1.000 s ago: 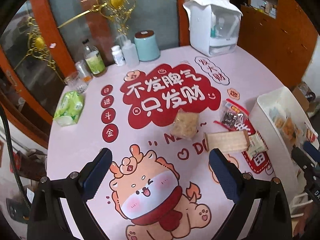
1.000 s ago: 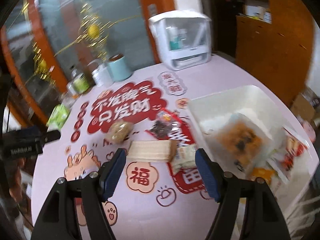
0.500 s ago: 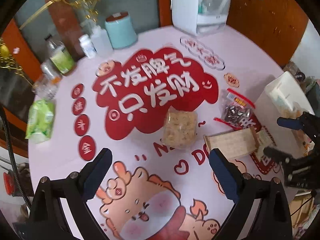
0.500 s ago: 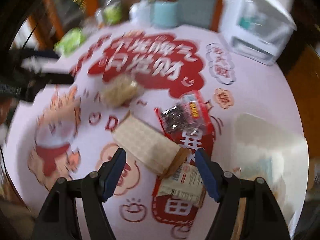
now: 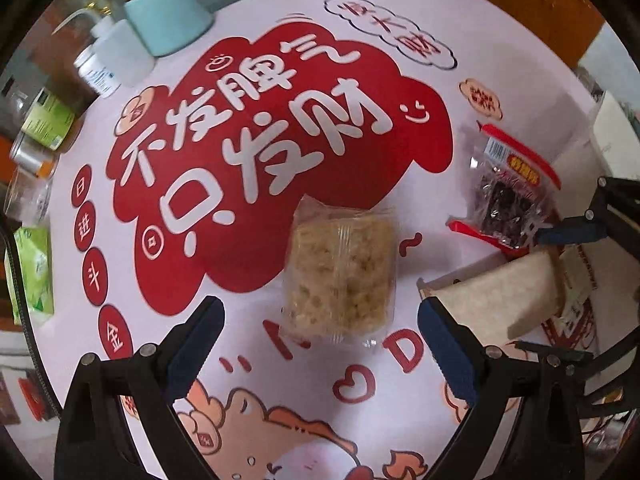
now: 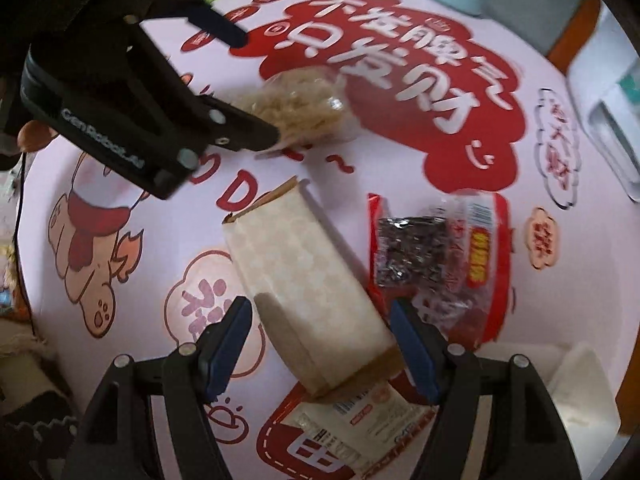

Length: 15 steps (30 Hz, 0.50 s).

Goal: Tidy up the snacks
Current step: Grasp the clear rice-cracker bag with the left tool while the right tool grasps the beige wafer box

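Observation:
A clear-wrapped puffed rice cake (image 5: 342,270) lies on the printed tablecloth, just ahead of my open left gripper (image 5: 320,350); it also shows in the right wrist view (image 6: 298,112). My open right gripper (image 6: 322,344) straddles the near end of a long beige snack box (image 6: 304,292), pads apart from its sides. The box (image 5: 500,300) shows at the right in the left wrist view. A red packet of dark snacks (image 6: 436,256) lies right of the box, also in the left wrist view (image 5: 508,196). A small white packet (image 6: 356,428) lies under the box's near end.
A white bin (image 6: 576,384) stands at the right table edge. A teal canister (image 5: 168,16), white bottles (image 5: 116,56), jars (image 5: 44,116) and a green pack (image 5: 32,276) line the far-left edge. A white appliance (image 6: 608,100) stands at the back. The left gripper's body (image 6: 132,96) reaches in from upper left.
Both grippers have come down and closer to the table. The left one has closed in on the rice cake; the right one has moved over the beige box's end.

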Tool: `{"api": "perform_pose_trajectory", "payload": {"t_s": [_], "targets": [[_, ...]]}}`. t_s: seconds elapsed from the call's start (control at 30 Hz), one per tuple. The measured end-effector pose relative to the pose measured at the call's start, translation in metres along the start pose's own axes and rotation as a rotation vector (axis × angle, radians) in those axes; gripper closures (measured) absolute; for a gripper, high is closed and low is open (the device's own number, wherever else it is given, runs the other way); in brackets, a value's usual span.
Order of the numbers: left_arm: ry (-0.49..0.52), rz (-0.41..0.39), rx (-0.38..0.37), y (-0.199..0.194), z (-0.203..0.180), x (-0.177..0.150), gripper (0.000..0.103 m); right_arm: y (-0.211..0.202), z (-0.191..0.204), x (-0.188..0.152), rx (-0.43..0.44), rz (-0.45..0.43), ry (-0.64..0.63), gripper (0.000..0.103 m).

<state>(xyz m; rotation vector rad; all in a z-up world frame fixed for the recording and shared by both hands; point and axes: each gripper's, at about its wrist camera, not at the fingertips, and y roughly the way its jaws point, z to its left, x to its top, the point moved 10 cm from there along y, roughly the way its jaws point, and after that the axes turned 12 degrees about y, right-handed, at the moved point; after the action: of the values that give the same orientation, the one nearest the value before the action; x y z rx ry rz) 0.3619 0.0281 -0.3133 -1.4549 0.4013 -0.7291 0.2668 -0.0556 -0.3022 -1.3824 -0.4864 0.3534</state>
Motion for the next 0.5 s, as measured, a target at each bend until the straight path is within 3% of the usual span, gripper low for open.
{"api": "perform_pose_trajectory", "payload": {"t_s": [0.27,0.5], "targets": [[0.013,0.055,-0.004,0.024,0.002,0.004,0.007,0.015,0.005,0.000,-0.008,0.068,-0.033,0.031],[-0.017,0.080,-0.041,0.039,0.000,0.004,0.026,0.021,0.009,0.010,-0.028,0.055,-0.033,0.031]]}}
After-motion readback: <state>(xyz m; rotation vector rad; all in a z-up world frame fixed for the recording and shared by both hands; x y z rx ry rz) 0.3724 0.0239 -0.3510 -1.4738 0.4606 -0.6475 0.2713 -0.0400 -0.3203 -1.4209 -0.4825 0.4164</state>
